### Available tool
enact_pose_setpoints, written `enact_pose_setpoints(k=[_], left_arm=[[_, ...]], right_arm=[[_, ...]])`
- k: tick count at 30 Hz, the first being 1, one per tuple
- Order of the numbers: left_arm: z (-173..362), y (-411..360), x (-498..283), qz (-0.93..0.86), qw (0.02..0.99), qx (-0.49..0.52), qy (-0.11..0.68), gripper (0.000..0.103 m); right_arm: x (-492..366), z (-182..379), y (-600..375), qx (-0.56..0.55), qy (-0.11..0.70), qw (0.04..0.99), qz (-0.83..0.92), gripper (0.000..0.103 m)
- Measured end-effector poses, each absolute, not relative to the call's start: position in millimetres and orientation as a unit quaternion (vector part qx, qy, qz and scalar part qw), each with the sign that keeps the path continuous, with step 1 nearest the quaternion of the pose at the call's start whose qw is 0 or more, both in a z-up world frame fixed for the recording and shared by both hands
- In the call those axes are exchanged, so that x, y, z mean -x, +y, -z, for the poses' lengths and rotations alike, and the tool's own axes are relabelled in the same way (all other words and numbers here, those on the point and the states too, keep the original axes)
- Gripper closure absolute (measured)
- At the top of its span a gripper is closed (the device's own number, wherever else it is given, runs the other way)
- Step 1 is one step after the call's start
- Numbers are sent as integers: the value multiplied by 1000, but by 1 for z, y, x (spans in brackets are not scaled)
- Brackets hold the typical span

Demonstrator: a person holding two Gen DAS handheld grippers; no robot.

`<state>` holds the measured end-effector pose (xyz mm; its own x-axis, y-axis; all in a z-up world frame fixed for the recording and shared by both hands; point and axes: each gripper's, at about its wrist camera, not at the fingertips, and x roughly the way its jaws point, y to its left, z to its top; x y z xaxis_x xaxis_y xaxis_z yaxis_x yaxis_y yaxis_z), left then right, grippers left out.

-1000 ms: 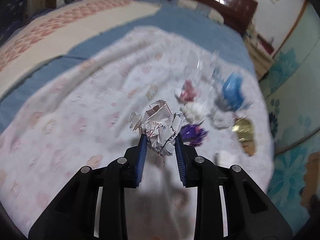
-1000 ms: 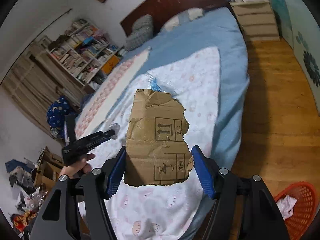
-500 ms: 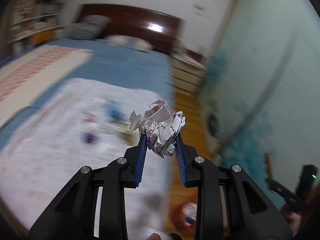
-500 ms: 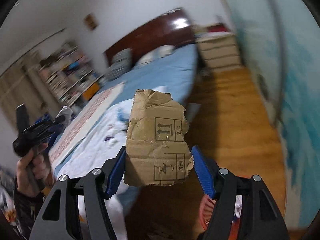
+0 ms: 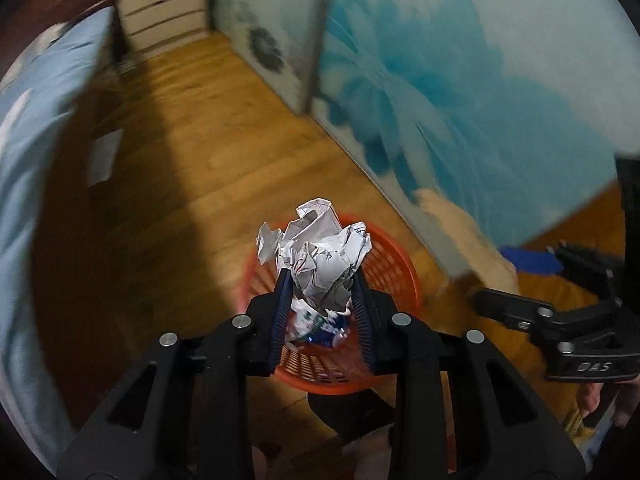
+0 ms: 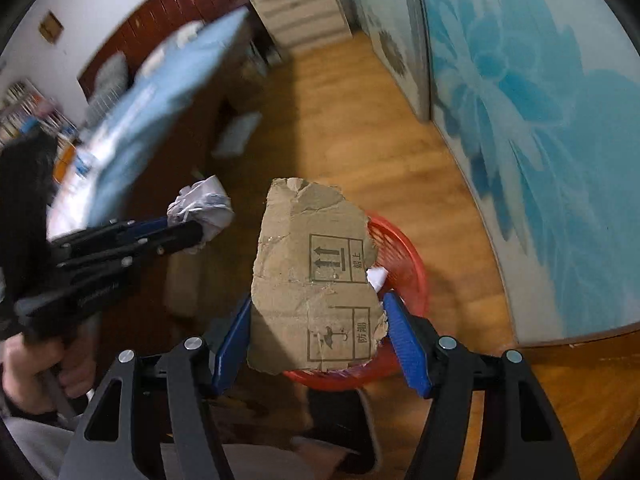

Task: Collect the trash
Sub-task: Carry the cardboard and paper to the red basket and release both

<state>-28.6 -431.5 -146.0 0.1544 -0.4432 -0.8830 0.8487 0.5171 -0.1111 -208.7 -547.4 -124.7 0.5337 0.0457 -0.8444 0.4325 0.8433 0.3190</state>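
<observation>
My left gripper [image 5: 320, 280] is shut on a crumpled white paper ball [image 5: 316, 256] and holds it right above an orange-red mesh basket [image 5: 404, 276] on the wooden floor. Trash lies in the basket. My right gripper [image 6: 318, 320] is shut on a torn piece of brown cardboard [image 6: 312, 280] with printed arrows, held over the same basket [image 6: 404, 256]. The left gripper with its paper ball [image 6: 204, 208] shows at the left of the right wrist view. The right gripper's body [image 5: 560, 320] shows at the right of the left wrist view.
The wooden floor [image 6: 360, 120] runs between a bed with blue sheets [image 6: 160, 92] on the left and a blue flowered wardrobe door [image 6: 540, 120] on the right. A white dresser [image 6: 300, 12] stands at the far end. The person's feet are just below the basket.
Both grippers have swung from the bed to the right and down, over the basket on the floor. Each keeps its hold on its piece of trash.
</observation>
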Motion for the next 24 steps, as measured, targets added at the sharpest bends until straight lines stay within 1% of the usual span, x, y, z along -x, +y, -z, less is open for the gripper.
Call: enact_pose_setpoints(k=[4, 7, 13, 21, 22, 23, 24], left_arm=[[177, -439, 32, 426, 715, -227, 505, 73], [177, -443, 29, 419, 719, -227, 506, 73], [174, -439, 24, 407, 730, -211, 506, 73], [175, -439, 24, 413, 727, -217, 504, 72], [175, -438, 23, 414, 727, -214, 505, 66], [176, -438, 22, 412, 726, -211, 508, 47], [176, -437, 19, 403, 729, -211, 511, 35]], right_arm=[[202, 164, -553, -265, 489, 823, 116, 38], [188, 176, -556, -264, 495, 820, 111, 38], [178, 175, -554, -265, 495, 821, 103, 38], [176, 173, -555, -271, 487, 823, 105, 38], [176, 173, -556, -273, 486, 824, 105, 37], [175, 173, -556, -275, 485, 824, 103, 36], [175, 172, -558, -274, 484, 825, 104, 28]])
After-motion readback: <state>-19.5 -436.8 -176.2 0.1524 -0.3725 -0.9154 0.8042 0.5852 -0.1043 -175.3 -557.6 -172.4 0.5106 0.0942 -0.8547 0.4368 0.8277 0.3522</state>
